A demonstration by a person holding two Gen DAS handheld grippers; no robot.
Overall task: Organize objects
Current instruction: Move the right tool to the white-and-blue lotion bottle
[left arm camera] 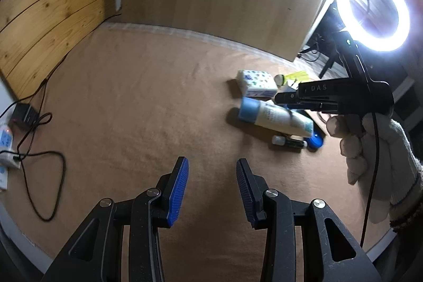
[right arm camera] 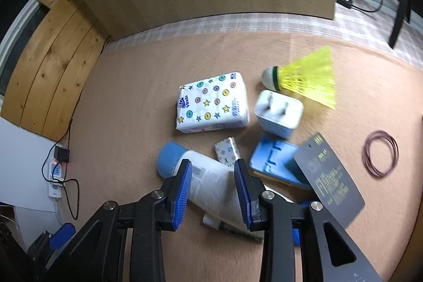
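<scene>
Left wrist view, left hand-held gripper [left arm camera: 212, 171]: its blue pads stand apart with nothing between them, only bare brown counter [left arm camera: 132, 102] below; it holds nothing, apparently waiting off to the side of the pile.
Left wrist view, pile: the clutter sits ahead and to the right of this gripper, well apart from it; a white tube with a blue cap [left arm camera: 275, 116] lies on its side nearest, the patterned tissue pack [left arm camera: 256, 83] beyond it.
Left wrist view, right hand: a gloved hand [left arm camera: 370, 149] holds the other tool over the far right of the pile, hiding part of it.
Left wrist view, surroundings: a lit ring light [left arm camera: 372, 9] glares further right; a power strip [left arm camera: 6, 149] with cables lies far left.
Right wrist view, right hand-held gripper [right arm camera: 213, 169]: the jaws are apart and straddle the white tube with a blue cap [right arm camera: 208, 176]; whether the pads touch it I cannot tell, but the alignment suggests this tube is the intended pick.
Right wrist view, beyond the fingertips: tissue pack [right arm camera: 212, 105], a small patterned packet [right arm camera: 227, 149], a white charger plug [right arm camera: 279, 112] and a yellow shuttlecock [right arm camera: 306, 75].
Right wrist view, right of the gripper: a blue case [right arm camera: 275, 160], a dark card [right arm camera: 330, 176] leaning over it, and rubber bands [right arm camera: 380, 153] lying alone further right.
Judgement: everything is loosely heaped, so sorting appears barely begun.
</scene>
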